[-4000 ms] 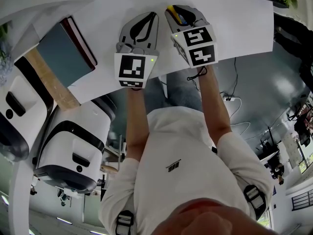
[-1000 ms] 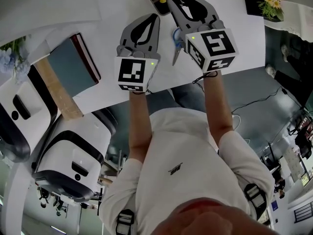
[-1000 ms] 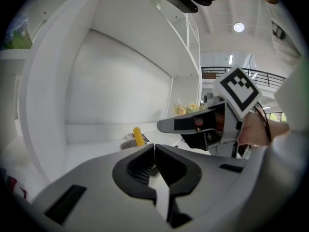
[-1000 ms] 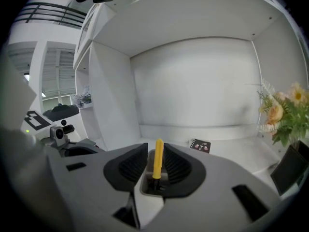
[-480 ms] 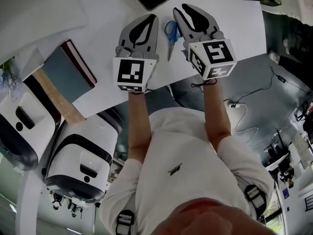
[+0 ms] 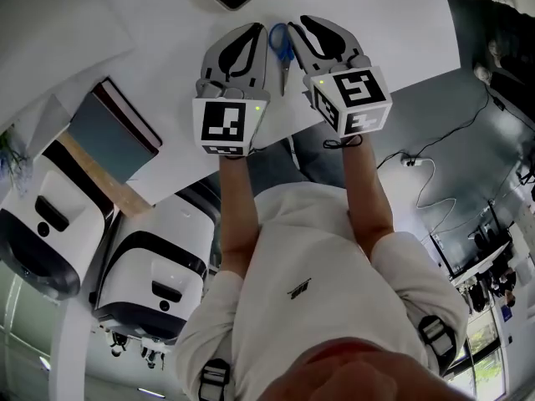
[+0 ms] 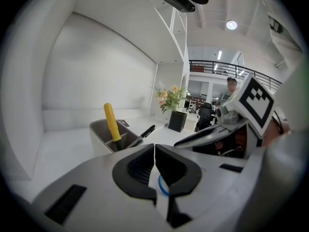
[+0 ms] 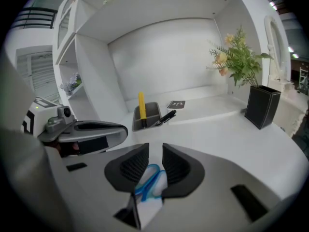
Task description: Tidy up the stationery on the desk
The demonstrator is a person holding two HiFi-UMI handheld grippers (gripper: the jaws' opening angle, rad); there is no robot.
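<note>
Illegible shirt logo (image 6: 299,288); markers (image 6: 223,121) on left claw (image 6: 257,32)

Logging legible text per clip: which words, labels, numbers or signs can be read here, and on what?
None can be read.
Logo on the white shirt: too blurred.
Print on the small dark card: too small.
Marker cubes: square patterns only, no letters.
</note>
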